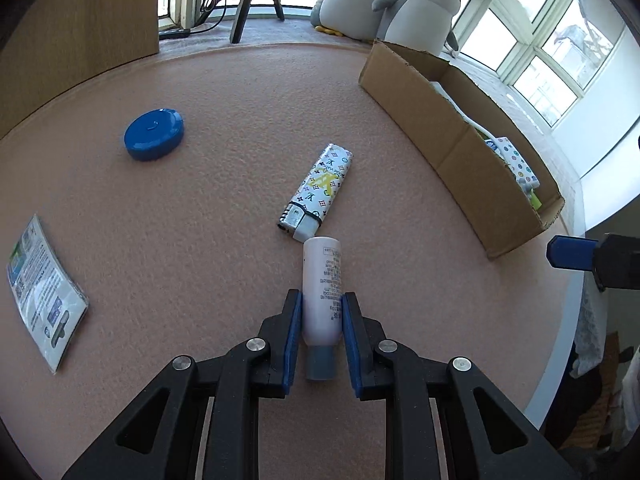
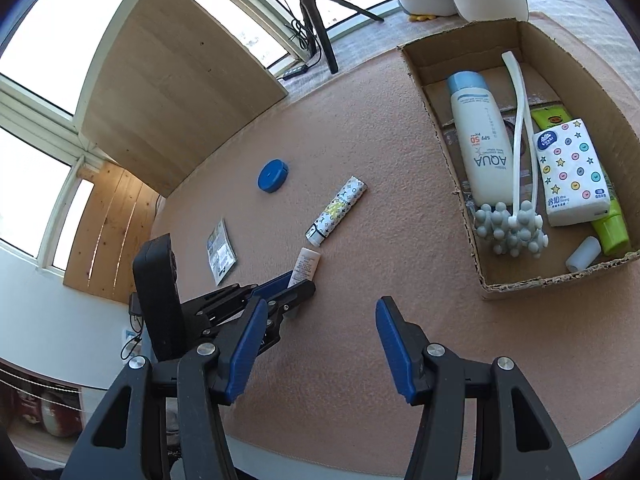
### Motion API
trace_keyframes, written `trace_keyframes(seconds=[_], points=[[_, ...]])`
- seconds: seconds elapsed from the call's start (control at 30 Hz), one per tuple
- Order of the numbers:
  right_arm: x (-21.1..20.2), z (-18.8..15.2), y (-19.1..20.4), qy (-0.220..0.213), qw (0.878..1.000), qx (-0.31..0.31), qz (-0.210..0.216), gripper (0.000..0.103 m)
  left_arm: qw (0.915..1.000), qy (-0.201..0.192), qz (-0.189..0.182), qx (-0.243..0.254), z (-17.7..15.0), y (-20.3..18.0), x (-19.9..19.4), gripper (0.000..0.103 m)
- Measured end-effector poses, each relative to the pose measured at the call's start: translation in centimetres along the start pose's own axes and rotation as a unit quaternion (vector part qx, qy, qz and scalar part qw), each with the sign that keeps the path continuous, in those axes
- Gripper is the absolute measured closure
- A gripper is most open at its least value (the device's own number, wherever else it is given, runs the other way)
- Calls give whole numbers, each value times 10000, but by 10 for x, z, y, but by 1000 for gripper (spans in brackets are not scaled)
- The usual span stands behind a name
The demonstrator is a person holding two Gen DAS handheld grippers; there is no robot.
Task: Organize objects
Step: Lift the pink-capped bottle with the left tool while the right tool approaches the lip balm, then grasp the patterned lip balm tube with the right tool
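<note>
- Left tongs (image 1: 322, 312) straddle the tube (image 1: 322, 280), which lies flat on the mat (image 1: 200, 200); pads sit at its sides, seemingly touching, though whether they truly clamp it cannot be told.
- Right tongs (image 2: 320, 344) stand wide apart, empty, near the box (image 2: 516, 284).
- Risk: the smooth, rounded tube could squirt forward out of the pads if the squeeze lands close to the cap end.
- Risk: its far end nearly touches the lighter (image 1: 318, 192); any push forward would knock that askew.
- Risk: the box already holds a bottle (image 2: 482, 148), massager (image 2: 510, 228) and tissues (image 2: 568, 172), so a careless drop may bounce out or jam.
</note>
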State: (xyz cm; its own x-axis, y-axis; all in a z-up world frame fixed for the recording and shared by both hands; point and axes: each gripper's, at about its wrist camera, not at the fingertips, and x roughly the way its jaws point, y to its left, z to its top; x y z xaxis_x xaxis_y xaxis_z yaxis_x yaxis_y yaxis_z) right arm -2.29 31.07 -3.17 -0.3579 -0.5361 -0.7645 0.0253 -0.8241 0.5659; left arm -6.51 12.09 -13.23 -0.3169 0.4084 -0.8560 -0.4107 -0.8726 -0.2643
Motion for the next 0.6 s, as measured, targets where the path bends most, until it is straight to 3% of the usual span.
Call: trace_keyframes(seconds=[0.17, 0.4, 0.6], points=[[44, 19, 13, 242, 9997, 65, -4, 51, 9991, -65, 327, -265, -6, 32, -15, 81], [100, 46, 11, 450, 9973, 259, -521, 53, 9983, -77, 294, -492, -10, 55, -24, 81], [119, 67, -1, 507, 9948, 332, -813, 63, 9982, -72, 292, -523, -10, 56, -29, 77]])
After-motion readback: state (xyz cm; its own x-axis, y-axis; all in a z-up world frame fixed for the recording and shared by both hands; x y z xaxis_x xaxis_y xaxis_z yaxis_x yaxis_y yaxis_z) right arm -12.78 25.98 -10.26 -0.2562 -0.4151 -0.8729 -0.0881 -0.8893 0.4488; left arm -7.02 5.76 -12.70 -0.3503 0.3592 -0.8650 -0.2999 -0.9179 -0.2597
